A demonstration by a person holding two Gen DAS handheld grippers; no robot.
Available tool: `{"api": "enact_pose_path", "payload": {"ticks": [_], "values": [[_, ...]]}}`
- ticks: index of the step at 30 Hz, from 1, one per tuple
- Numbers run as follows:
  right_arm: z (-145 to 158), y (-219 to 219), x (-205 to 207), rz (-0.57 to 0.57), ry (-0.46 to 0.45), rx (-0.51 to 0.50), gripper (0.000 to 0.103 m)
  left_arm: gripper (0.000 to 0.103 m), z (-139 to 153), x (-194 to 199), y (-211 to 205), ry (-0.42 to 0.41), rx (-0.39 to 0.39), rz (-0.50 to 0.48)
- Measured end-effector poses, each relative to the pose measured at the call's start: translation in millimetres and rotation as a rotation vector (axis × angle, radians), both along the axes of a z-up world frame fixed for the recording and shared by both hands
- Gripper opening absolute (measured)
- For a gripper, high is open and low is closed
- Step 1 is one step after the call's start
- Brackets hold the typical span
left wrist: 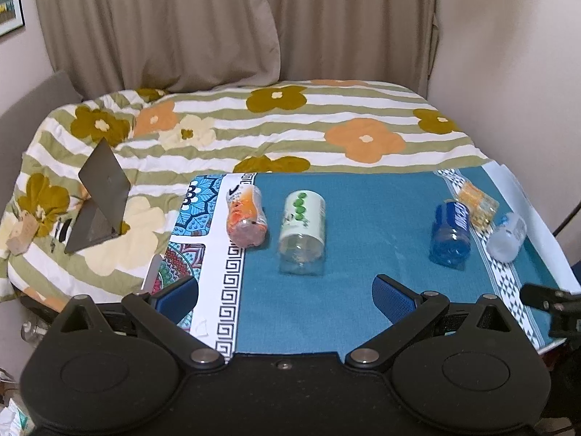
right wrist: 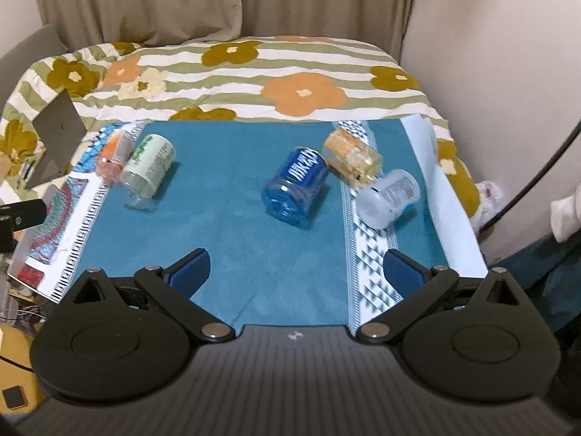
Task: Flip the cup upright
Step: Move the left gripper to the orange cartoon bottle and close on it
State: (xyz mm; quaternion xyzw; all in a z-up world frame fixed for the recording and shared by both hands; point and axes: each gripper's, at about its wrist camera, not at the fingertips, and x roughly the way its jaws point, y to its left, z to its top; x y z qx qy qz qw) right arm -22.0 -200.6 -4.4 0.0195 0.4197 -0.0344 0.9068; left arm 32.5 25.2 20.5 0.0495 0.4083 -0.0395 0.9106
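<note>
Several plastic cups lie on their sides on a teal cloth (left wrist: 363, 254). An orange cup (left wrist: 246, 218) and a green-dotted cup (left wrist: 301, 230) lie at the left. A blue cup (left wrist: 450, 234), a yellow cup (left wrist: 477, 205) and a frosted white cup (left wrist: 506, 236) lie at the right. They also show in the right wrist view: orange (right wrist: 114, 156), green (right wrist: 149, 169), blue (right wrist: 296, 185), yellow (right wrist: 354, 158), white (right wrist: 388, 198). My left gripper (left wrist: 285, 299) is open and empty, in front of the green cup. My right gripper (right wrist: 296, 270) is open and empty, in front of the blue cup.
The cloth covers a table (right wrist: 457, 239) that butts against a bed with a flowered quilt (left wrist: 290, 127). A grey folded stand (left wrist: 98, 203) sits on the quilt at the left. Curtains (left wrist: 218, 25) hang behind. A wall (right wrist: 508, 54) is close on the right.
</note>
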Motion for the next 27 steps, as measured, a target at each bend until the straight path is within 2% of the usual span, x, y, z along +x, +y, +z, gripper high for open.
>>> {"api": "enact_pose_path", "payload": {"ticks": [7,12,16,19,27], "values": [[-5.3,8.2,32.1,0.045,0.021,0.121,0.103,0.103,-3.6,61.5,26.0,0.056,-0.015,0.026],[-17.8,26.3,55.9,0.067,0.021,0.092,0.103,0.101,-17.1,108.3,39.9,0.108,-0.051,0.038],[-28.1,39.7,79.4,0.093,0.011,0.094,0.103,0.095,-35.0,146.9,50.3,0.179,-0.11,0.045],[-37.8,50.3,97.6,0.114,0.016,0.084,0.103,0.094,-49.7,172.5,55.5,0.224,-0.131,0.055],[-66.5,73.3,138.6,0.172,0.035,0.088,0.103,0.094,-87.4,222.3,61.2,0.302,-0.132,0.057]]}}
